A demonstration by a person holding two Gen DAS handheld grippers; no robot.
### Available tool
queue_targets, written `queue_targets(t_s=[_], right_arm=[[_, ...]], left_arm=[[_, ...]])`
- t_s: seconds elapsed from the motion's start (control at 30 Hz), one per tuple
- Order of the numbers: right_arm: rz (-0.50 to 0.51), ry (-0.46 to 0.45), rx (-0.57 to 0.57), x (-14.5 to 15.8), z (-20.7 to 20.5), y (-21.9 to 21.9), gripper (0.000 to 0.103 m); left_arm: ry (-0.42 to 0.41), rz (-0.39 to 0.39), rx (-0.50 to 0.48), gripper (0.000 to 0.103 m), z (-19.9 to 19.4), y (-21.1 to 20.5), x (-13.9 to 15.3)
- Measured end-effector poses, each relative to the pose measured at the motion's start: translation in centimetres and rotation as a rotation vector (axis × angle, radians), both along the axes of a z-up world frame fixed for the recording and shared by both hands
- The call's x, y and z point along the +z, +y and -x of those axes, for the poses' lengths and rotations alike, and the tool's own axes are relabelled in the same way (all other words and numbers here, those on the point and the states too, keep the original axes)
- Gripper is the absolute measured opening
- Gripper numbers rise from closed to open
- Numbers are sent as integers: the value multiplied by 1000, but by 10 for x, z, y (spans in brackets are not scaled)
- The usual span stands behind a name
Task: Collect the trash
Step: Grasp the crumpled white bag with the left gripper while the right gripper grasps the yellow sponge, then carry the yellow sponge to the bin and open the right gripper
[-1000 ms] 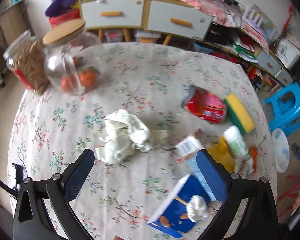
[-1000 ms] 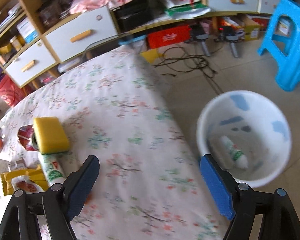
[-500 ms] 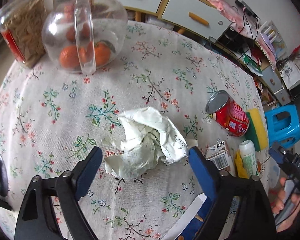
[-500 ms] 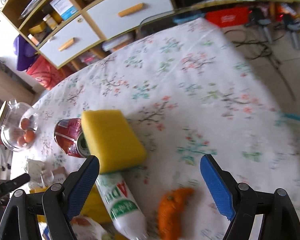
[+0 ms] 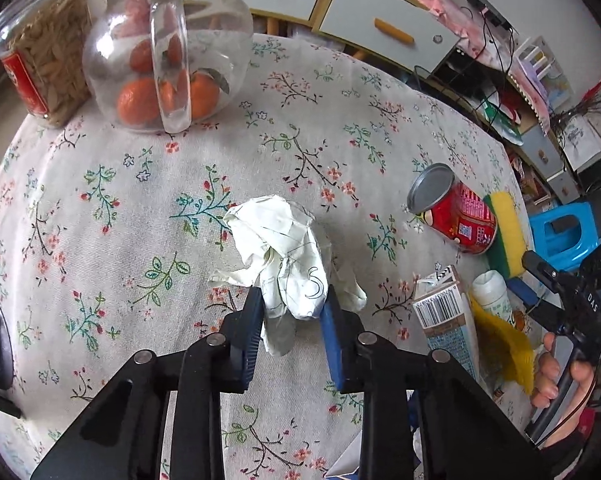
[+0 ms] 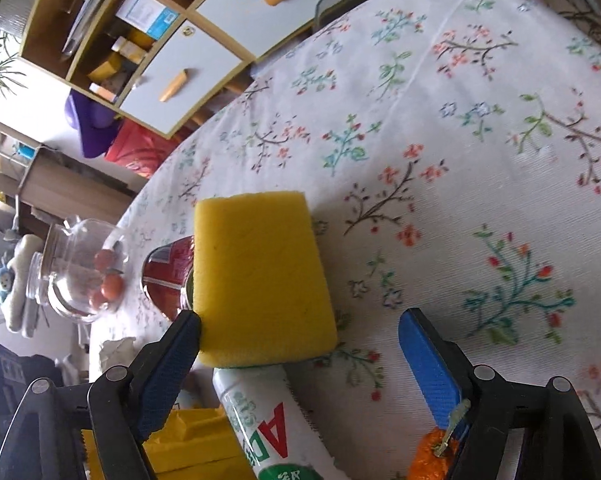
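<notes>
Left gripper (image 5: pixel 292 316) (low) around crumpled paper (image 5: pixel 288 256)

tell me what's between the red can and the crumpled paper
Only bare floral tablecloth lies between the red can and the crumpled paper, seen in the left wrist view.
</notes>
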State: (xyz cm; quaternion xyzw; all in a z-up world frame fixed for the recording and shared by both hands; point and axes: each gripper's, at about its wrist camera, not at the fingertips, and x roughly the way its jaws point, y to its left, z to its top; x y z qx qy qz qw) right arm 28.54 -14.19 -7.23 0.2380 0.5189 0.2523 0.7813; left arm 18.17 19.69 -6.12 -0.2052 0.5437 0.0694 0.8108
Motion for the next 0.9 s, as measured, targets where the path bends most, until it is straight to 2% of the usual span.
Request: queue_targets(t_s=[0.17, 0.23, 0.3, 0.37, 0.4, 0.67, 0.9], right_arm=[[-60, 20, 7, 2, 0, 0, 83], [-55, 17, 12, 3, -1, 2, 82], [-34, 16, 18, 1, -2, 6, 78], [-38, 20, 31, -3, -2, 9, 63], [-46, 20, 36, -2, -2, 10, 61], [42, -112, 58, 33, 17, 8, 55], [117, -189, 49, 61, 37, -10, 56]], left_arm=[[-22, 8, -10, 29, 5, -6, 9], [-30, 4, -18, 29, 6, -8, 11], [-33, 4, -23, 29, 6, -10, 13], [-38, 3, -26, 29, 6, -14, 15], [-42, 3, -27, 29, 7, -14, 17], [-104, 24, -39, 29, 15, -22, 38], [-150, 28, -106, 29, 17, -56, 56]])
